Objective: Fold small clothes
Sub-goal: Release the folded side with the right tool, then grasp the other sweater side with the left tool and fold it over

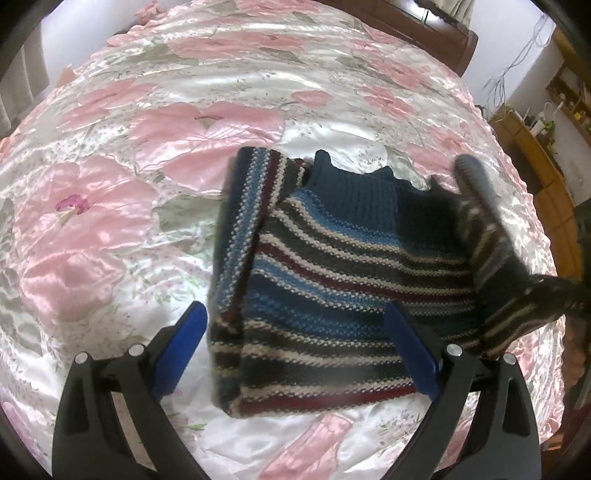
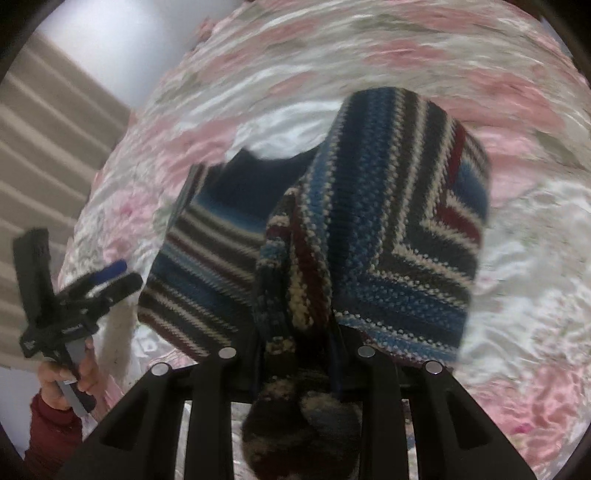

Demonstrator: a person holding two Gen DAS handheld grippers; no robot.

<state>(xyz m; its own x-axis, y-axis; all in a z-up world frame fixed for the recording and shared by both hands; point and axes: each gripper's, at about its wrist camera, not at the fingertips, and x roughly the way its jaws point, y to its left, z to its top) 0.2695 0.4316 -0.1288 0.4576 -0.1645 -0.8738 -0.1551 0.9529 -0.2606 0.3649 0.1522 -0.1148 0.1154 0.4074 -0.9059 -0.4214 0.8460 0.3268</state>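
2 grippers worked over the striped sweater [image 1: 332, 266] lying on the floral bedspread [image 1: 147, 147]: the left gripper [image 1: 295, 354] gaped wide, empty; the right gripper [image 2: 295, 354] pinched a lifted sleeve [image 2: 369, 221].

— What is the striped sweater [image 1: 332, 280] made of?
— Coarse, matt knitted wool, ribbed at the navy collar [image 1: 354, 188].
— And the bedspread [image 1: 155, 155] under it?
— Glossy quilted satin, shiny in every crease.
— The left gripper [image 1: 295, 354]?
— Matt black plastic, smooth blue finger pads [image 1: 181, 347], bright metal pins [image 1: 453, 349].
— The furniture?
— A polished wooden headboard [image 1: 424, 29].
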